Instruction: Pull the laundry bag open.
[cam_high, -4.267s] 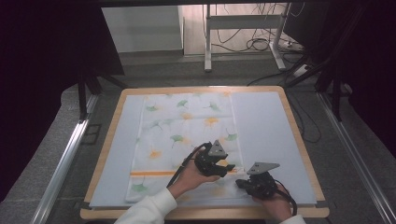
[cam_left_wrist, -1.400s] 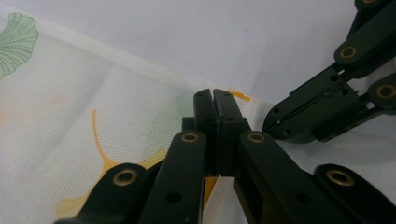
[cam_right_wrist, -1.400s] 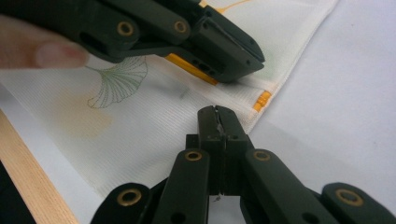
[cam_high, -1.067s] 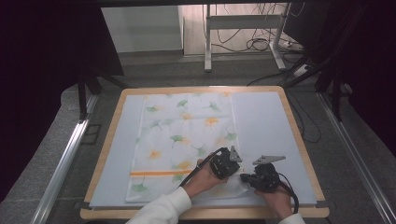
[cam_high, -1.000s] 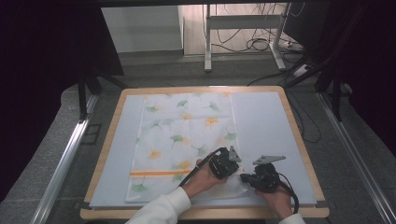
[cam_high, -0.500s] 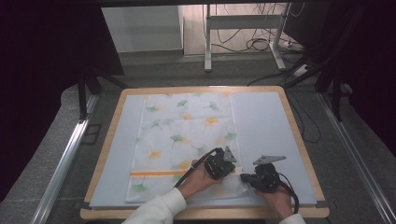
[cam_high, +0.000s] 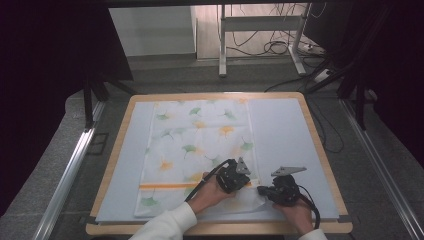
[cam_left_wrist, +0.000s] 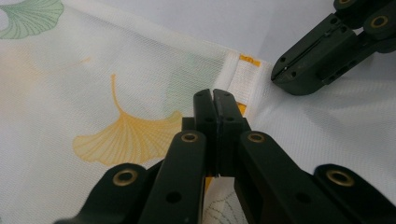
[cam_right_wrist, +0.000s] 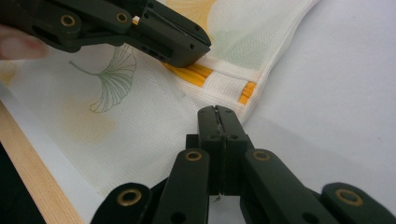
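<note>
Ginkgo-print cloth lies flat on the table, its near right corner folded over. Left gripper and right gripper, jaws pressed together, tips resting on that fold, nothing held.

I see the pale blue mat spreading beyond my jaws, the wooden table edge left of them, and cables far ahead.
</note>
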